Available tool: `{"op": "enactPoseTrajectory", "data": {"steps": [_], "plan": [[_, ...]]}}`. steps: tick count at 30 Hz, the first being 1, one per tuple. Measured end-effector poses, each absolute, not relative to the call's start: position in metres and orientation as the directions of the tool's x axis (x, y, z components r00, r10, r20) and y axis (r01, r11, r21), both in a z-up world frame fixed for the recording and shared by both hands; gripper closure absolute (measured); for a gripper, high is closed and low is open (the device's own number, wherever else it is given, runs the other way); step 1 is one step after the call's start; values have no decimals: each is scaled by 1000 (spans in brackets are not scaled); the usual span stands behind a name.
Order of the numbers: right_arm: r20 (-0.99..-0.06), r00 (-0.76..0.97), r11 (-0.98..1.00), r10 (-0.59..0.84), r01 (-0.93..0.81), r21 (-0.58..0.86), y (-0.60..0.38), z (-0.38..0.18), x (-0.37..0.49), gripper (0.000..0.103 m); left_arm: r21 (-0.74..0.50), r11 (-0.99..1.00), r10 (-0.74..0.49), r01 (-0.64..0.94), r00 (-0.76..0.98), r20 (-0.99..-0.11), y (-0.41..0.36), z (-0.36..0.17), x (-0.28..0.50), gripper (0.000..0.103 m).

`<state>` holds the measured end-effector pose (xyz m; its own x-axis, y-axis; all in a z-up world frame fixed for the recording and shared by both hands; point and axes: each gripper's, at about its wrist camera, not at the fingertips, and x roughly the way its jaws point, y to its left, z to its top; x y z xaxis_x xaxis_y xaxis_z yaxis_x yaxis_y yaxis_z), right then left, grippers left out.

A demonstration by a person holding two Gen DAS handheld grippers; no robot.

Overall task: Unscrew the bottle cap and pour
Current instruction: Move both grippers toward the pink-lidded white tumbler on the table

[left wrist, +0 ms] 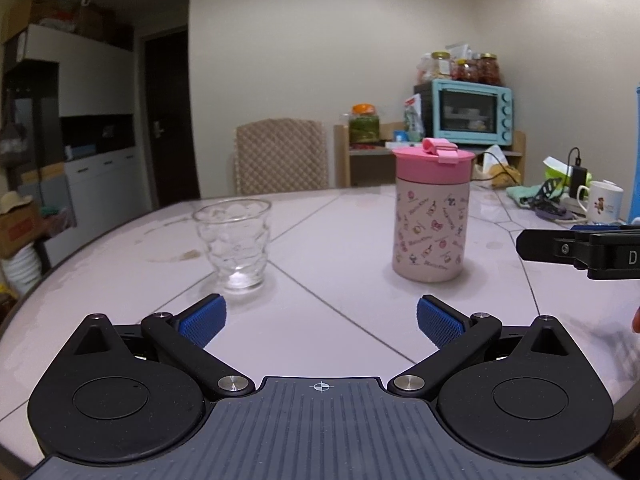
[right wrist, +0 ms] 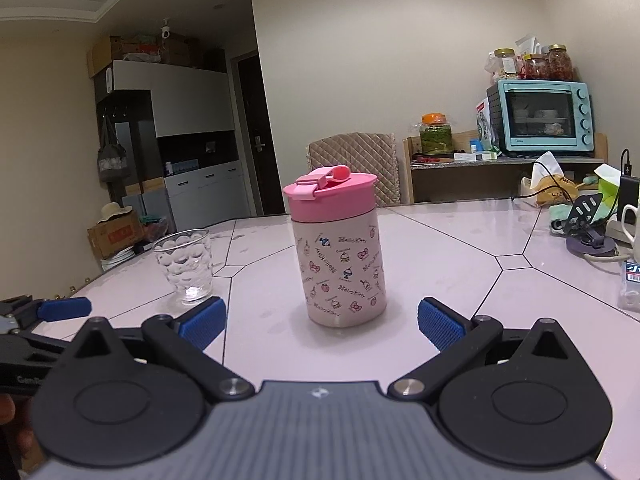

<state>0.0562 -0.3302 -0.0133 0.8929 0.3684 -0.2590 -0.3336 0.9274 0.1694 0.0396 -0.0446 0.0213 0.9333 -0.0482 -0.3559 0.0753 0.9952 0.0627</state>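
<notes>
A cream Hello Kitty bottle [left wrist: 431,236] with a pink screw cap [left wrist: 434,164] stands upright on the pale table. It shows in the right wrist view [right wrist: 340,276] with its cap [right wrist: 330,193] on. A clear empty bubble glass [left wrist: 234,242] stands to its left, also in the right wrist view [right wrist: 186,266]. My left gripper [left wrist: 321,318] is open and empty, short of both, between glass and bottle. My right gripper [right wrist: 322,318] is open and empty, facing the bottle just ahead. The right gripper's side shows at the left view's right edge [left wrist: 580,250].
A chair [left wrist: 280,156] stands behind the table. A white mug [left wrist: 602,202], cables, a phone stand [right wrist: 588,220] and a cloth lie at the table's far right. A teal oven [right wrist: 540,120] and jars sit on a shelf behind. The table edge curves at left.
</notes>
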Motion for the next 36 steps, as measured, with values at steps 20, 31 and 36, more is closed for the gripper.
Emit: {"op": "enactPoseTrajectory", "data": {"steps": [20,31,36], "plan": [[-258,912,945,318,-283,163,-334,-7,73,0,116,959,-210,259,923,-323,-62,28,80,0],[-261,928,960,268,-234,155,-321,8,94,0,120,880,-403,459,857,-321,-72,25,127,0],[-263,928,963,263,-236,129,-309,15,105,0,117,847,-460,519,824,-330,-71,20,145,0]]}}
